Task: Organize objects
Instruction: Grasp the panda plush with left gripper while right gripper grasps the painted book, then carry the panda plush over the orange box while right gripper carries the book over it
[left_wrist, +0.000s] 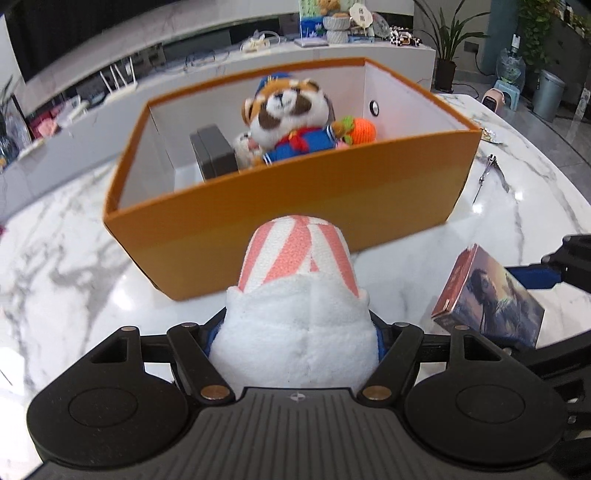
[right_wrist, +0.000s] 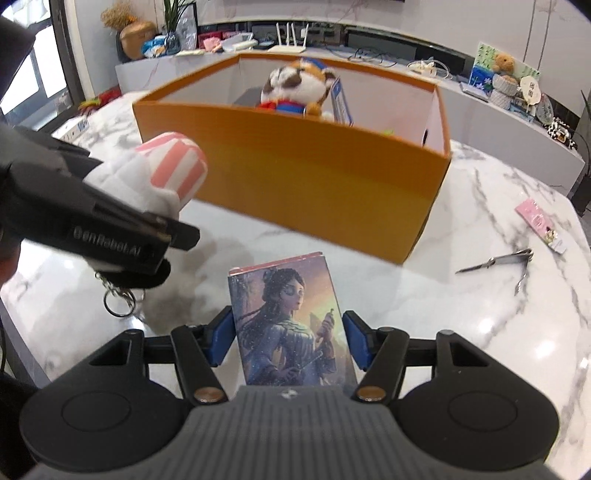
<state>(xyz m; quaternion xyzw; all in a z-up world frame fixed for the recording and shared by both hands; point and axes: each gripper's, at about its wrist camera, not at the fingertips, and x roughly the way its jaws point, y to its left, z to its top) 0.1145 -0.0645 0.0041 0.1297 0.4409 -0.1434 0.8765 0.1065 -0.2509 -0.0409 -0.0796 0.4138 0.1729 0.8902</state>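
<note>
My left gripper (left_wrist: 297, 332) is shut on a white plush toy with a pink-striped top (left_wrist: 295, 291), held just in front of the orange box (left_wrist: 280, 206). From the right wrist view the same toy (right_wrist: 173, 166) shows at the left, a keyring (right_wrist: 118, 299) dangling under it. My right gripper (right_wrist: 290, 341) is shut on an illustrated card box (right_wrist: 291, 325), its blue pads (right_wrist: 221, 339) pressing both sides. That card box (left_wrist: 487, 299) hangs tilted at the right of the left view. Inside the orange box (right_wrist: 314, 177) sit a raccoon plush (left_wrist: 291, 122), a grey case (left_wrist: 214, 155) and an orange knitted toy (left_wrist: 360, 129).
Everything stands on a white marble table (right_wrist: 461, 332). Right of the orange box lie metal nail clippers (right_wrist: 498, 260) and a pink packet (right_wrist: 539, 221). Behind the table runs a long counter (right_wrist: 369, 51) crowded with small items.
</note>
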